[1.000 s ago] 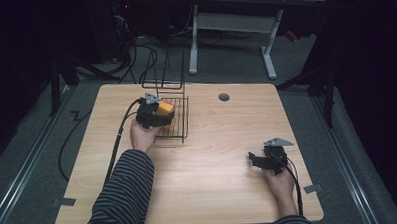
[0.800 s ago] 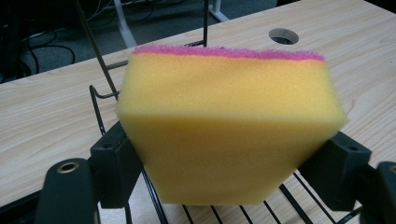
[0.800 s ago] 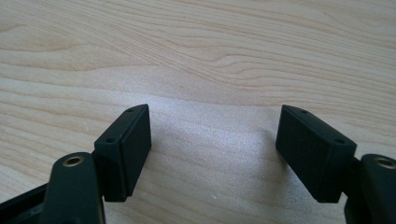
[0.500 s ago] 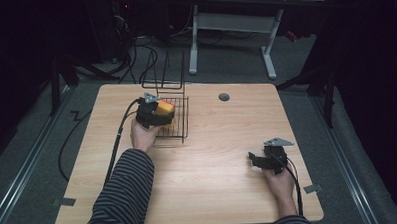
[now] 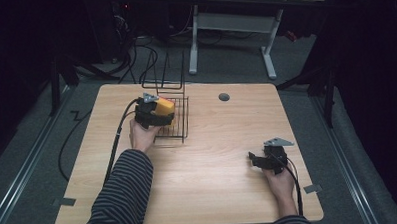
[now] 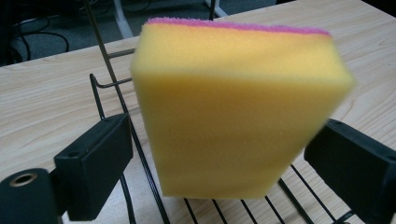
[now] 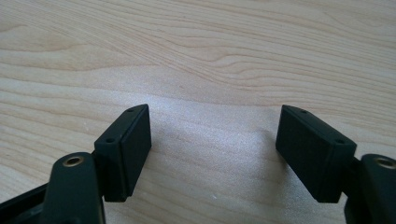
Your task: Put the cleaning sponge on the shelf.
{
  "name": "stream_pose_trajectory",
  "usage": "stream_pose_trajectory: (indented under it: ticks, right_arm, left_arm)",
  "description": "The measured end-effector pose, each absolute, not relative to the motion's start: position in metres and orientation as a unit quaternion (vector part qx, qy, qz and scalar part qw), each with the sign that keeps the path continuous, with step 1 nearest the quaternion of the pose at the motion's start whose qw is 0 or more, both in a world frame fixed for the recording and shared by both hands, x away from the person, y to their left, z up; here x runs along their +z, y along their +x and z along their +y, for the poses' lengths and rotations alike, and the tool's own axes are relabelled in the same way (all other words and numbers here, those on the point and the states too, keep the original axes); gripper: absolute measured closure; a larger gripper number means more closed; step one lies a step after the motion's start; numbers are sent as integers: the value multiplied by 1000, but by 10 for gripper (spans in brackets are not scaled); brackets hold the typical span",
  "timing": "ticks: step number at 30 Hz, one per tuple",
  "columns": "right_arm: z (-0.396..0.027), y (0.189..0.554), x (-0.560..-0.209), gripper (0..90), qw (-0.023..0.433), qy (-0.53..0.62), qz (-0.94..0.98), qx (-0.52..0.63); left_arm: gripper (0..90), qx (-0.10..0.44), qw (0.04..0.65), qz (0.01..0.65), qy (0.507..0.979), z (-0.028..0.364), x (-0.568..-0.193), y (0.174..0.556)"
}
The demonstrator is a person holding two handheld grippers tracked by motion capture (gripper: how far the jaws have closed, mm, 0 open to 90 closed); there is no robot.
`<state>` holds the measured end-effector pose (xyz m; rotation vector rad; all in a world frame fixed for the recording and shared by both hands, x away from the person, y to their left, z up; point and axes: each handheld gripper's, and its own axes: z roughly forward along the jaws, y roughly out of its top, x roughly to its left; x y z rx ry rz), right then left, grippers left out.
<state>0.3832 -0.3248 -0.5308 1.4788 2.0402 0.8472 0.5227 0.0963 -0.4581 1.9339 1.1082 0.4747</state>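
2 black jaws of the left gripper (image 6: 224,163) have just been opening, and the yellow sponge (image 6: 238,112) stands between them with a gap on each side. It sits on edge in the wire rack (image 5: 179,123) on the table (image 5: 223,156). The sponge looks soft, light and squishy. A grip on its 2 wide flat sides would hold best. The right gripper (image 7: 212,149) is spread wide over bare wood, holding nothing.
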Motion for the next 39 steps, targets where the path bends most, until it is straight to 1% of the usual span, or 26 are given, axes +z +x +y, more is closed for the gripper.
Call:
stream_pose_trajectory:
  ticks: [18, 27, 39]
  right_arm:
    - [-325, 383, -531, 269, 239, 540, 745, 310]
    - [-325, 383, -531, 269, 239, 540, 745, 310]
    - [-325, 383, -531, 269, 239, 540, 745, 310]
  left_arm:
    - [20, 188, 420, 429, 778, 100, -445, 511]
    - [21, 195, 414, 418, 785, 103, -436, 498]
    - [40, 203, 423, 417, 778, 118, -432, 483]
